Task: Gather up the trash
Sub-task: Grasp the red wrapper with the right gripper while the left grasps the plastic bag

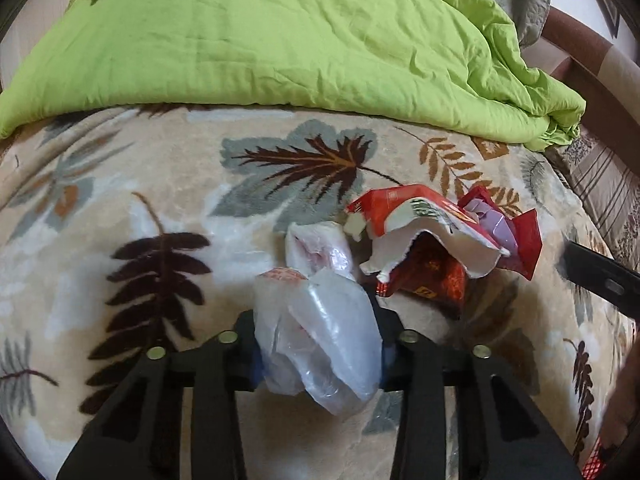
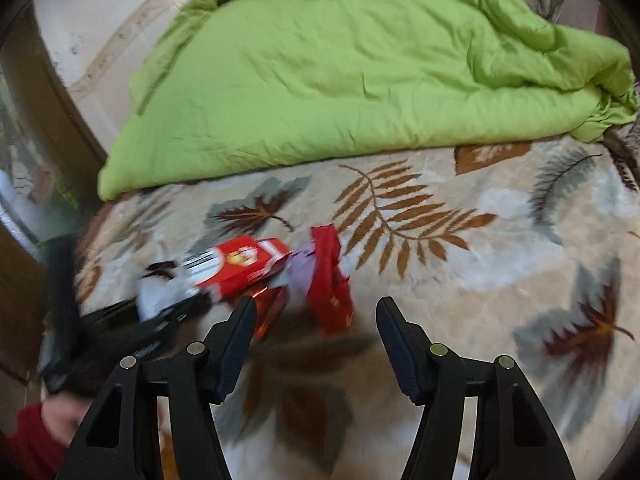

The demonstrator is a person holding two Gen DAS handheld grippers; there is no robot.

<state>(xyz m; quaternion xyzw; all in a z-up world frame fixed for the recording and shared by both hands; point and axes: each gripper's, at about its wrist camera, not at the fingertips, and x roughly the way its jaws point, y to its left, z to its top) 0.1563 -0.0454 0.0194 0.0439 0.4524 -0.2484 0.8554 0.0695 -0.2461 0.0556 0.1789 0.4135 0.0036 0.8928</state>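
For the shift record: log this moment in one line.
left hand-held gripper: shut on clear plastic bag | right hand-held gripper: open, empty, near red wrappers | surface: leaf-print blanket

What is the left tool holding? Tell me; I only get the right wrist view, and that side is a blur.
Observer: The left tool is shut on a crumpled clear plastic bag.
Operator: Check for more clear plastic nearby.
Observer: A second crumpled clear piece lies just beyond the bag, beside the torn red and white wrapper.
Operator: Say what's under that wrapper.
Observer: A dark red foil packet, partly covered by the wrapper's torn white flap.
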